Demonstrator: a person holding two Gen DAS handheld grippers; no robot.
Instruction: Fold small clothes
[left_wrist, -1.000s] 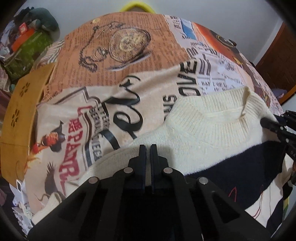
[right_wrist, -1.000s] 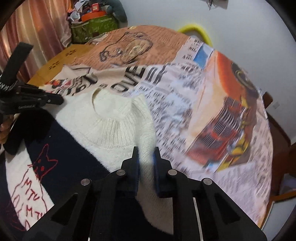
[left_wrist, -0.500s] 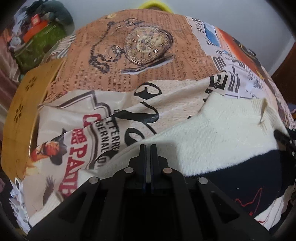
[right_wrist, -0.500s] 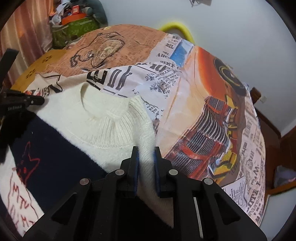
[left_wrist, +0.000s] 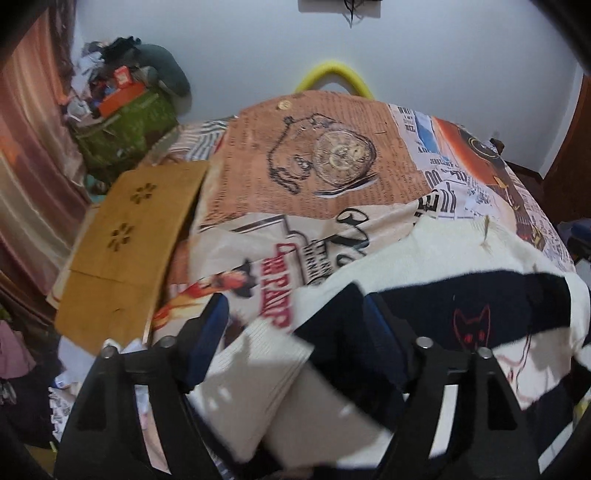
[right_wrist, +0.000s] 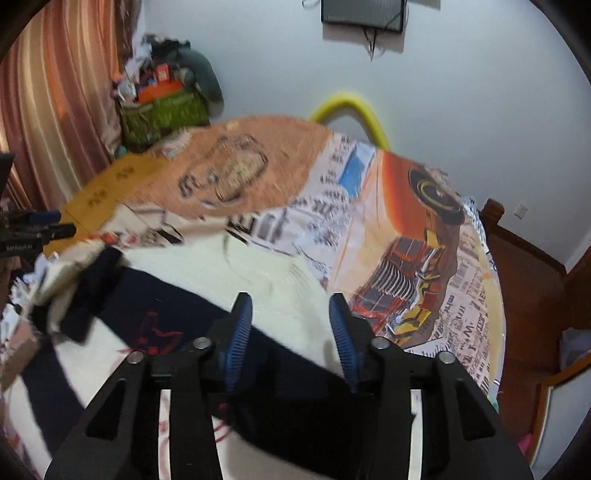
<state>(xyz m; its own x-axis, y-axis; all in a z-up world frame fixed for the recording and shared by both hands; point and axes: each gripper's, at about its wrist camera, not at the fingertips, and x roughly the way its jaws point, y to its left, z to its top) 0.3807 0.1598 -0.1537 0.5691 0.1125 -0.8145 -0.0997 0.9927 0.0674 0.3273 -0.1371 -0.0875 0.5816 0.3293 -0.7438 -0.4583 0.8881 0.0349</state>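
A small cream and navy knit sweater (left_wrist: 436, 266) with a red cat outline lies on the printed bedspread (left_wrist: 332, 177). It also shows in the right wrist view (right_wrist: 207, 273). My left gripper (left_wrist: 295, 306) is open, its jaws wide apart over the sweater's left sleeve, whose ribbed cuff (left_wrist: 258, 362) lies loose between them. My right gripper (right_wrist: 291, 306) is open above the sweater's right shoulder and navy band. The left gripper's tips (right_wrist: 40, 225) show at the far left of the right wrist view.
A tan cardboard sheet (left_wrist: 125, 240) lies at the bed's left edge. A green bin of clutter (left_wrist: 125, 122) and curtains stand at the back left. A yellow hoop (left_wrist: 334, 75) rises behind the bed. Wooden furniture (right_wrist: 532, 295) stands right of the bed.
Both grippers were shut on the sweater's shoulders and are open now. The sweater has dropped onto the bed, with the left sleeve now lying loose. Both cameras have pulled back and tilted up.
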